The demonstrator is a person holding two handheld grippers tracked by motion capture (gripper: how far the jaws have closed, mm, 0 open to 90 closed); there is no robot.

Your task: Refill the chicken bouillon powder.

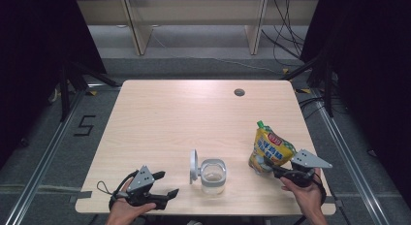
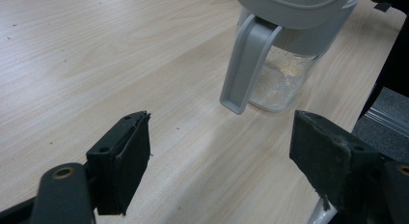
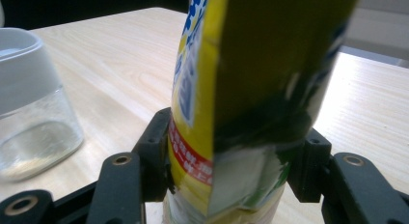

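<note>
Pouch: yellow spouted pouch [image 1: 270, 148], green cap on top – stood at the table's [image 1: 160, 118] right front, held near its base.
Right gripper: [image 1: 269, 169] jaws clamped on the pouch's lower part from both sides.
Jar: clear glass jar [image 1: 213, 176] – front middle, its grey lid [image 1: 194, 165] flipped up on the left.
Left gripper: [image 1: 164, 184] jaws spread wide, nothing held, just left of the jar.
</note>
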